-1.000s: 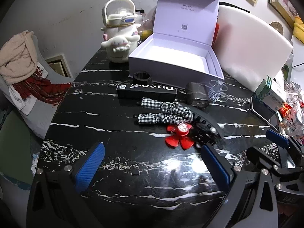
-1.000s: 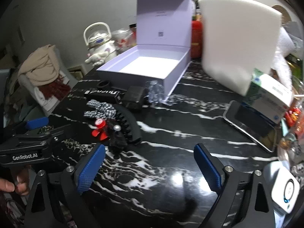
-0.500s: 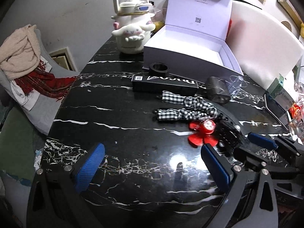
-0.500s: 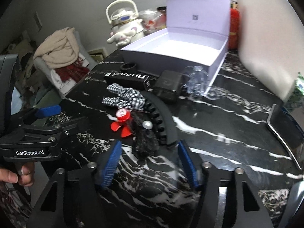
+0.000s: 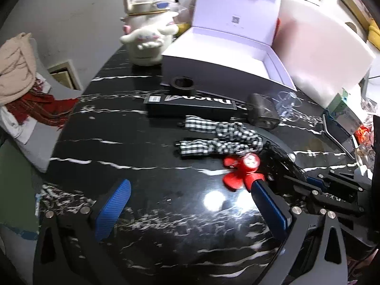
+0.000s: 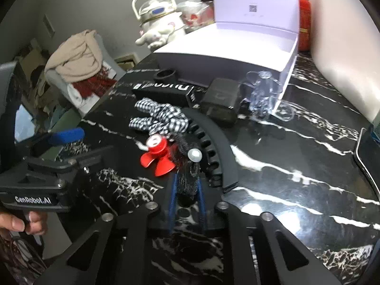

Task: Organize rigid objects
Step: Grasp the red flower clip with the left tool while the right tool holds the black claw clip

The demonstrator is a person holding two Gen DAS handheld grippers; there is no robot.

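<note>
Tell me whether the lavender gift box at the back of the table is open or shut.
Open. The lavender box has its lid standing upright behind the tray, and the pale inside wall shows; the right wrist view hides the floor of the tray.

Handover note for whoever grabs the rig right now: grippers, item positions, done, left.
Right gripper: jaws shut on the dark fuzzy hair clip, which is on the table beside the red propeller clip.
Left gripper: open, holding nothing, over the marble table.
Lavender gift box: lid up, nothing visible inside.
Gingham bow, black comb, black carton lie in front of it.
Done: nothing boxed. Left: everything.
</note>
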